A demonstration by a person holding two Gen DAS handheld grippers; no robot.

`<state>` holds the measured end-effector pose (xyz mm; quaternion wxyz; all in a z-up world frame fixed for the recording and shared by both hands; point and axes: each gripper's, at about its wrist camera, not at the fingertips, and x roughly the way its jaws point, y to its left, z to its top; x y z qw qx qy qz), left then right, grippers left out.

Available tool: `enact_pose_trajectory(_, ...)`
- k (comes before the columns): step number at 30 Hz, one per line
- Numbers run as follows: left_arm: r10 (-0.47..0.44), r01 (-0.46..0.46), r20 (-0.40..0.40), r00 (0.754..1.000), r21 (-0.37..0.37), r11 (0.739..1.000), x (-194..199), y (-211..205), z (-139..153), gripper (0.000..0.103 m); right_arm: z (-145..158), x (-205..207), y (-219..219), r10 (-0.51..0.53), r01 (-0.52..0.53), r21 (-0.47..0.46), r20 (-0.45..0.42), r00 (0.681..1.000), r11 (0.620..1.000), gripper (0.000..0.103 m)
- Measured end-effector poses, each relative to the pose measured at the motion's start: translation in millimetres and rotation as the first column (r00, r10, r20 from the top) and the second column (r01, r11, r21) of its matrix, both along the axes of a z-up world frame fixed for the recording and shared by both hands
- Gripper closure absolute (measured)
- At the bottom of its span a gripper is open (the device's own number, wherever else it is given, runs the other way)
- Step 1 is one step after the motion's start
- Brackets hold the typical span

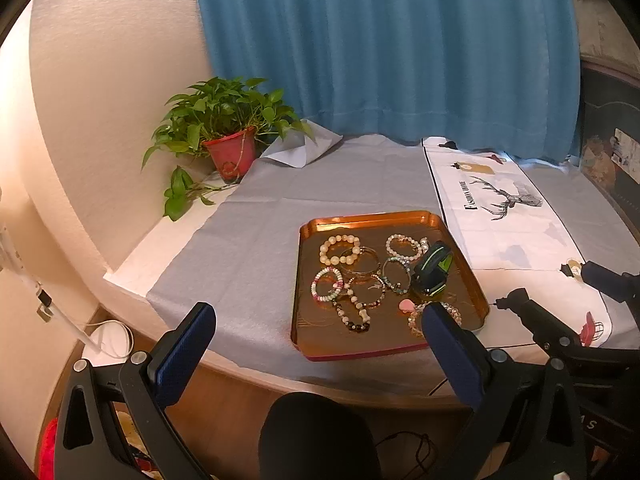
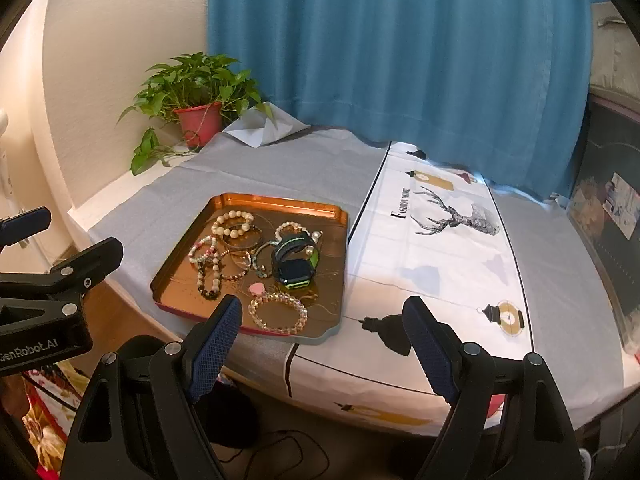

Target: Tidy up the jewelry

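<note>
A copper tray (image 1: 316,336) (image 2: 176,280) sits on the table near its front edge. It holds several bead bracelets, among them a cream one (image 1: 339,249) (image 2: 233,224), plus a black and green watch (image 1: 432,268) (image 2: 296,260) and a small pink piece (image 1: 406,305) (image 2: 256,288). A clear bead bracelet (image 2: 278,312) lies at the tray's near edge. My left gripper (image 1: 320,316) is open and empty, hovering in front of the tray. My right gripper (image 2: 324,312) is open and empty, just before the tray's near right corner.
A grey cloth (image 1: 260,220) and a white deer-print cloth (image 2: 448,248) cover the table. A potted plant (image 1: 224,140) (image 2: 196,100) stands at the back left by the wall. A blue curtain (image 1: 380,48) hangs behind. Cables lie on the floor below.
</note>
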<state>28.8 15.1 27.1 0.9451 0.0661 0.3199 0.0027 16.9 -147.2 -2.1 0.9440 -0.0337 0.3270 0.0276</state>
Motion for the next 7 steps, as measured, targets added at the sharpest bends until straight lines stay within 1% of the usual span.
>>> enact_pose_trajectory(7, 0.002, -0.002, 0.003, 1.0, 0.01, 1.0, -0.3, 1.6, -0.5, 0.0, 2.6, 0.1, 1.6, 0.001, -0.001, 0.0, 0.0, 1.0, 1.0, 0.02)
